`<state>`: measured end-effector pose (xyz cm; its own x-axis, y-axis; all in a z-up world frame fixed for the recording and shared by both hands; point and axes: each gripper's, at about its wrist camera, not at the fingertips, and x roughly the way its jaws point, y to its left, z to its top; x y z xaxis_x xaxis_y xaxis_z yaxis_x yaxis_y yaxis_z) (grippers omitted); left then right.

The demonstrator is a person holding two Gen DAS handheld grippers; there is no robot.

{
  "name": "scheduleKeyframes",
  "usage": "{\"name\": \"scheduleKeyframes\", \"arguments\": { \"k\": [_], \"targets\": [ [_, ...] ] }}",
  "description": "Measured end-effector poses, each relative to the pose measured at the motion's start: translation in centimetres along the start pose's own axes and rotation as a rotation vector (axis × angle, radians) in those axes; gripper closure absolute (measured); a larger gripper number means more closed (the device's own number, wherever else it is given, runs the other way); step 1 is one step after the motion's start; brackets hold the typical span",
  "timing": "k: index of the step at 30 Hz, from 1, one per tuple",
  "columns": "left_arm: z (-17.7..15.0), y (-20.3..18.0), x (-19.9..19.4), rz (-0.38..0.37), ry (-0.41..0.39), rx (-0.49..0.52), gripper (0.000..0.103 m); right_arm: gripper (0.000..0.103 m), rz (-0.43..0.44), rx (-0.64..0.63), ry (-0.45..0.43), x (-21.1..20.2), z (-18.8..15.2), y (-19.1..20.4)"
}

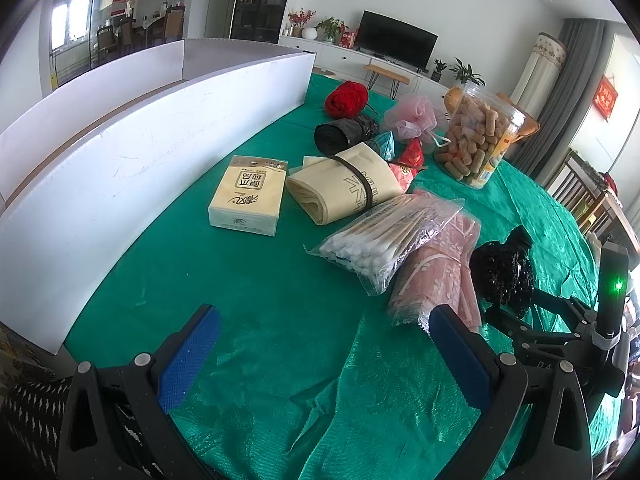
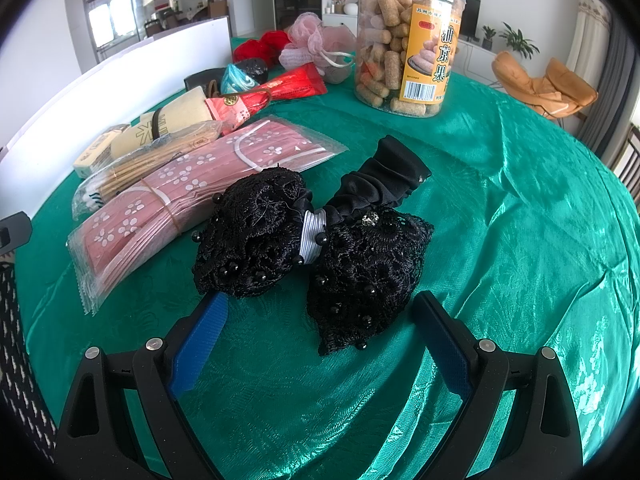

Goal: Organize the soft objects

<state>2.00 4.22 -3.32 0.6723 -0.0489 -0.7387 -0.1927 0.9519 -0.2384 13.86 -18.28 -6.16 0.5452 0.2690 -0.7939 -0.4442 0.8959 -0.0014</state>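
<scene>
A black lace hair bow (image 2: 312, 248) with beads lies on the green tablecloth (image 2: 520, 240). My right gripper (image 2: 320, 332) is open and low over the cloth. Its fingertips flank the bow's near lobe, and the left blue pad (image 2: 200, 340) sits at the bow's edge. My left gripper (image 1: 324, 344) is open over bare cloth with nothing between its fingers. In the left wrist view the bow (image 1: 502, 276) is at the right. A pink mask pack (image 1: 436, 272), a cotton swab bag (image 1: 380, 236), a folded beige bag (image 1: 344, 184) and a tissue pack (image 1: 248, 196) lie ahead of the left gripper.
A long white box (image 1: 140, 152) runs along the table's left side. Farther back are a black bag roll (image 1: 344, 130), red yarn (image 1: 346, 98), a pink bath pouf (image 1: 412, 114), a red packet (image 2: 280, 88) and a clear snack jar (image 2: 408, 44).
</scene>
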Motion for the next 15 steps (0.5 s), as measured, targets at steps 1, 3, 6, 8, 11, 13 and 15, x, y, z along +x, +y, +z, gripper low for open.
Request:
{"name": "scheduleKeyframes", "arguments": {
  "k": [1, 3, 6, 8, 11, 13, 15],
  "targets": [
    [0.0, 0.0, 0.0, 0.000, 0.000, 0.000, 0.000, 0.008, 0.000, 0.000, 0.000, 0.0, 0.0, 0.0],
    [0.0, 0.0, 0.0, 0.000, 0.001, -0.001, 0.000, 0.008, 0.000, 0.000, 0.000, 0.0, 0.0, 0.0],
    [0.0, 0.0, 0.1, 0.001, 0.004, -0.002, 0.000, 0.008, 0.000, 0.000, 0.000, 0.0, 0.0, 0.0],
    [0.0, 0.0, 0.1, 0.002, 0.002, -0.002, 0.000, 0.008, 0.000, 0.000, 0.000, 0.0, 0.0, 0.0],
    [0.1, 0.5, -0.1, -0.004, -0.004, -0.024, 0.000, 0.008, 0.000, 0.000, 0.000, 0.0, 0.0, 0.0],
    [0.2, 1.5, -0.3, -0.031, -0.003, -0.067, 0.000, 0.008, 0.000, 0.000, 0.000, 0.0, 0.0, 0.0],
    [0.3, 2.9, -0.5, -0.066, 0.004, -0.134, 0.000, 0.008, 0.000, 0.000, 0.000, 0.0, 0.0, 0.0]
  ]
}}
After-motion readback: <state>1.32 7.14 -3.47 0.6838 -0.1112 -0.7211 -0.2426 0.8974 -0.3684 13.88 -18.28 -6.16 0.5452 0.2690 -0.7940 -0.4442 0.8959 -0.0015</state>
